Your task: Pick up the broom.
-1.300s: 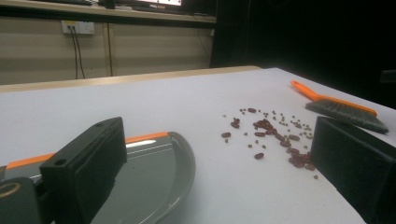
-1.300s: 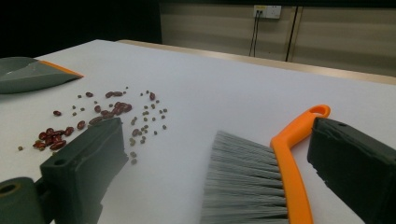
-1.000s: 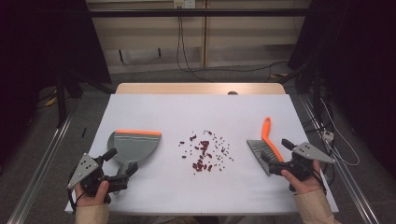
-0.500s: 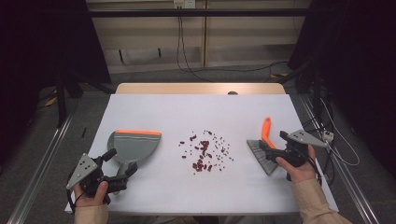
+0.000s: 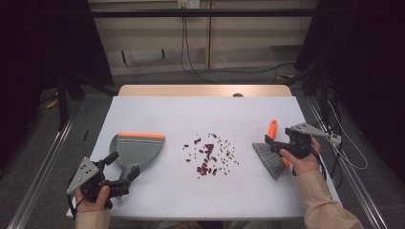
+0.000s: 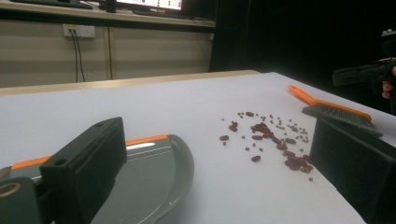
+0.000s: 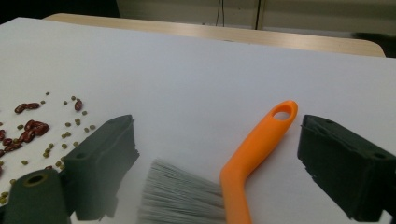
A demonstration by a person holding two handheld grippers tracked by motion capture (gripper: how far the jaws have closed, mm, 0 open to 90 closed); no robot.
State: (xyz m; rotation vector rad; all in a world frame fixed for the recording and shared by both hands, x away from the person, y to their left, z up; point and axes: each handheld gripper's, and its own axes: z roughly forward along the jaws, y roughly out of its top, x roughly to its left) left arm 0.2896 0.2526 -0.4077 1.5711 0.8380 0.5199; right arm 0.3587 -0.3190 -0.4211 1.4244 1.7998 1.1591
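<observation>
Item: orange-handled brush (image 5: 273, 151), lying on the white table (image 5: 200, 114), right of the scattered beans (image 5: 210, 155). We held the right claw (image 7: 215, 154) spread astride it, jaws just closing, pads not yet touching. We held the left claw (image 6: 215, 163) spread over the dustpan (image 5: 134, 149). Risk: an off-centre pinch could swing the bristles and scatter beans.

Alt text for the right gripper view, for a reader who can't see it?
The right gripper has open black jaws on either side of a brush with an orange handle and grey bristles, lying on the white table; nothing is gripped. Red and green beans are scattered at left.
</observation>
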